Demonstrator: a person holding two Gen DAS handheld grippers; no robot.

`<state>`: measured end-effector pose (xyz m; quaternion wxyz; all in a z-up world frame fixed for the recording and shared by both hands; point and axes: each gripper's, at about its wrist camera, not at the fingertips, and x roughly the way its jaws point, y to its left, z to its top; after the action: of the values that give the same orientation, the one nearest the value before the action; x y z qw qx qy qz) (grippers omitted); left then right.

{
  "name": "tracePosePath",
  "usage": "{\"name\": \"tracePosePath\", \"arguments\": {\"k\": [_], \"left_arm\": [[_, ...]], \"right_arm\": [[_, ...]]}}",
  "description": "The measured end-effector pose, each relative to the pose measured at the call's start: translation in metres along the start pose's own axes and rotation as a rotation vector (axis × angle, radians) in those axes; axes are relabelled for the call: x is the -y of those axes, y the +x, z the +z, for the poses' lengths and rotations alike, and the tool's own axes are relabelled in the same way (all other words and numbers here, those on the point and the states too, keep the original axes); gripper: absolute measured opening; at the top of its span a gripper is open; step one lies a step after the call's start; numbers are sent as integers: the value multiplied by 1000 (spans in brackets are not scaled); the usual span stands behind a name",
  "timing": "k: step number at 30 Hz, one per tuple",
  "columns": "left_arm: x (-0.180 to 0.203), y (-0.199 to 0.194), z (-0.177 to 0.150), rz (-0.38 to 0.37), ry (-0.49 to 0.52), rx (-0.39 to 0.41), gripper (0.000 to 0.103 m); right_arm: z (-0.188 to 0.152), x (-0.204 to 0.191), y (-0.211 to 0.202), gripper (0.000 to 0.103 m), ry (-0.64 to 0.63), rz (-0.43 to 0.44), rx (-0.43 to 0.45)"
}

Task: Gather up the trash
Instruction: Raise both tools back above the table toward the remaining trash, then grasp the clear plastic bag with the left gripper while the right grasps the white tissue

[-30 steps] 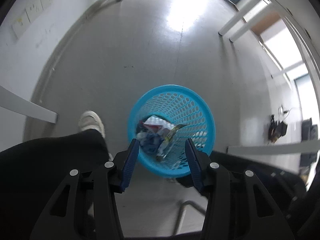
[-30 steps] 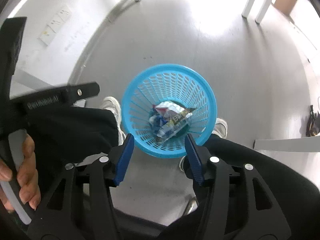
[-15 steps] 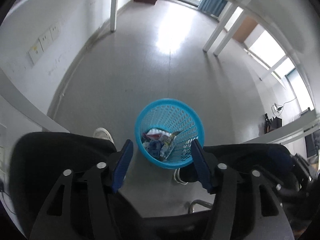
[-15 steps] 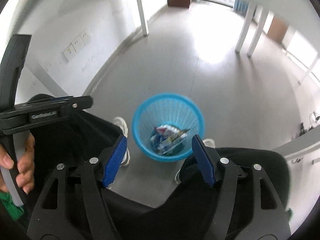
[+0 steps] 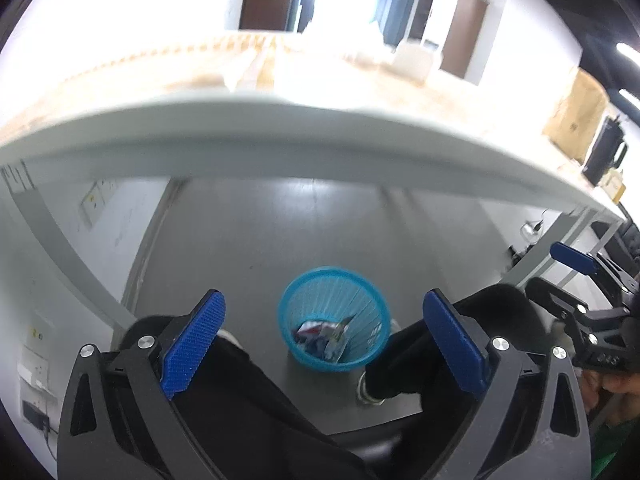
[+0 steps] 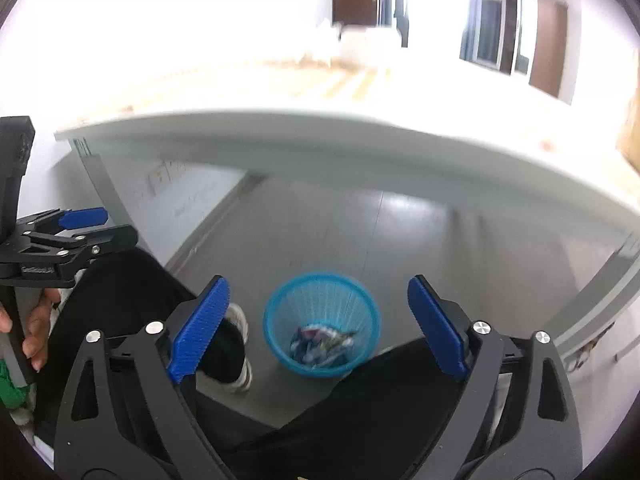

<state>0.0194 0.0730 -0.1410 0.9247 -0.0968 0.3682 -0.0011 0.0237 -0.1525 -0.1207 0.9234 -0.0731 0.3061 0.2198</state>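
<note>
So the blue trash basket is seen low in the frame's middle, on the floor, wrappers inside; both the left gripper and right gripper have just been opened wide, fingers apart, nothing between them.

No legible text, label, brand, number or sign in either view. Wall plates on left wall: marks too small to read. Printed wrappers in basket: lettering blurred. Strip on left gripper body: print unreadable. Cardboard box far right: marking indistinct.
</note>
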Motion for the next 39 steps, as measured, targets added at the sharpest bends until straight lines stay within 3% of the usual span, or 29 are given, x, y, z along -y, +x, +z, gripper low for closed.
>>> {"name": "tracePosePath", "arguments": {"k": [7,15,26,32,39], "left_arm": [[12,-43,25,-29,56,109,97],[5,-69,78,-10,62,221,97],[-17,-57,139,17,95,251,97],[-33,-43,161,-5,35,229,97],[-46,-32,185,-6,20,226,97]], "right_arm": [[39,4,-34,93,38,24,107],[86,4,-38,94,65,43,187],[157,-1,-13,94,46,70,205],[183,-7,14,94,40,92,170],[215,-21,52,86,17,97,128]]}}
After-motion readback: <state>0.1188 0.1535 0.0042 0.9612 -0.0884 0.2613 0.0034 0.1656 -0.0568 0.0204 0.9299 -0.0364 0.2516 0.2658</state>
